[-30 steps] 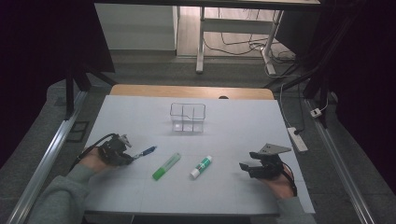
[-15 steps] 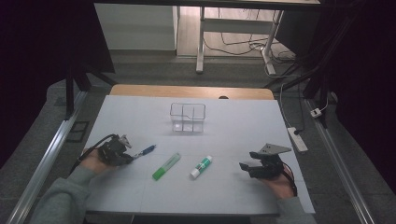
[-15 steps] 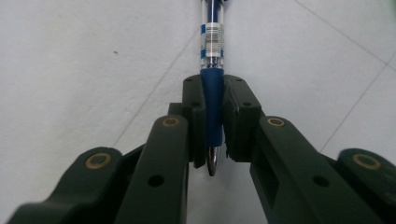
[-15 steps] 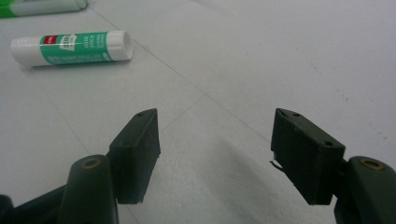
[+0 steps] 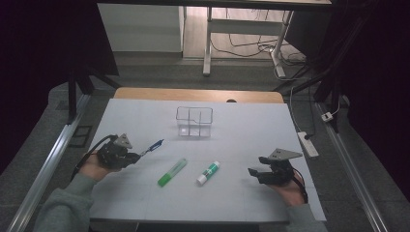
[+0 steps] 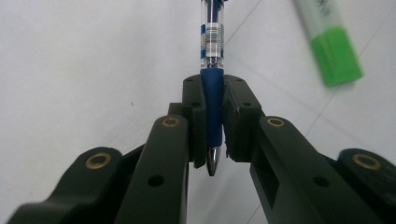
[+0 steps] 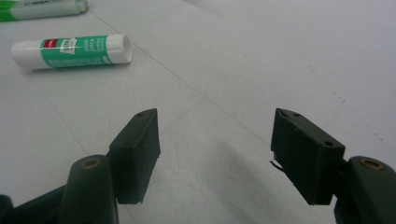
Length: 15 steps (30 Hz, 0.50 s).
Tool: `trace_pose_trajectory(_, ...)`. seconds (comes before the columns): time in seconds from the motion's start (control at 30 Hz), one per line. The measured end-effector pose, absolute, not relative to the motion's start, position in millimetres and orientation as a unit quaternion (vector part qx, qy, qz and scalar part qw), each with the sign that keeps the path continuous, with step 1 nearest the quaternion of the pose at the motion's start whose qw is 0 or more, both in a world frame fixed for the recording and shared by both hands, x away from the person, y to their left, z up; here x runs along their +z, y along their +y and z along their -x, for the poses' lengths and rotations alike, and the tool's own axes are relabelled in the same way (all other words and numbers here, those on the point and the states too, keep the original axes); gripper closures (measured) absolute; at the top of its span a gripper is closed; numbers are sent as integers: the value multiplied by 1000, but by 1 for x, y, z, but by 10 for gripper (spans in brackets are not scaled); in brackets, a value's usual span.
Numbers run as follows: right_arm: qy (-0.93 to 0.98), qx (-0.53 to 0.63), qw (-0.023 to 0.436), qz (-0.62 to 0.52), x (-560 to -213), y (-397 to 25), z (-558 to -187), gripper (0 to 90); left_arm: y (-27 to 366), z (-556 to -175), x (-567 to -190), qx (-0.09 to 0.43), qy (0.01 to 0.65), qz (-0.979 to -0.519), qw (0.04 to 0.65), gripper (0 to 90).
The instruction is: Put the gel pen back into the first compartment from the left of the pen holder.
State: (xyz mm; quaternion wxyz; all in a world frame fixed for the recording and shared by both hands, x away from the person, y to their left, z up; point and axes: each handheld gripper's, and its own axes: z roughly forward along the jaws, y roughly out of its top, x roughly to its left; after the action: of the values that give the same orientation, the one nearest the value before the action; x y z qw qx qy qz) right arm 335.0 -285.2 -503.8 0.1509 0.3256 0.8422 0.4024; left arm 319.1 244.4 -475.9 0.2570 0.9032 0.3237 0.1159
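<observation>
My left gripper is shut on a blue pen, clamping its blue grip with the pen pointing away over the white table sheet. A green highlighter lies just right of it. A green-and-white glue stick lies near the middle. My right gripper rests at the right, open, with nothing between its jaws. A clear divided box stands farther back at the centre.
The sheet covers a wooden table whose far edge shows behind the box. Metal rails run along both sides. A power strip lies off the right edge.
The left gripper has risen a little with the pen, which now tilts up off the sheet. The right gripper has not moved.
</observation>
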Motion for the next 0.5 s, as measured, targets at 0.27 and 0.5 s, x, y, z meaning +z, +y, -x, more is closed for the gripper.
trace_pose_trajectory(0.27, 841, 403, 154, -325, -503, -285, -335, 321, 235, -316, -463, 132, 317, -892, 295, 791)
trace_pose_trajectory(0.5, 842, 403, 154, -325, -503, -285, -335, 321, 220, -318, -461, 136, 302, -891, 312, 791)
